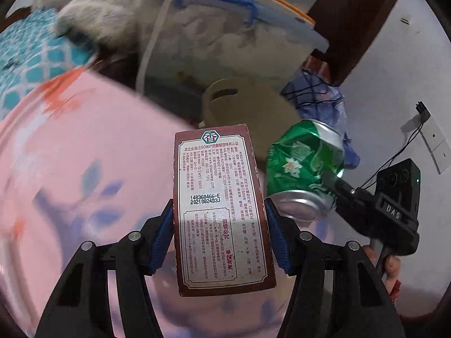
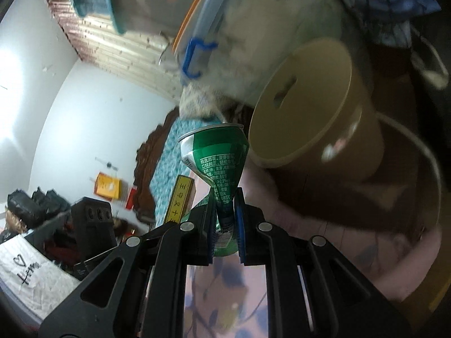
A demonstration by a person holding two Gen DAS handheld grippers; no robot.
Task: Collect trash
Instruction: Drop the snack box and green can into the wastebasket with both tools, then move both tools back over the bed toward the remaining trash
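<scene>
Legible print on the held items and on the equipment.
The brown box (image 1: pixel 222 211) carries Chinese text with "ISO9001", the codes "148368466-E" and "20210824D3J", and red characters "假冒必究"; its yellow side shows "十三". The black camera housing (image 1: pixel 394 211) reads "DAS". The crushed green can (image 2: pixel 217 166) bears small white Chinese ingredient print. White paper (image 2: pixel 31 273) holds a hand-drawn heart above unreadable handwriting.
</scene>
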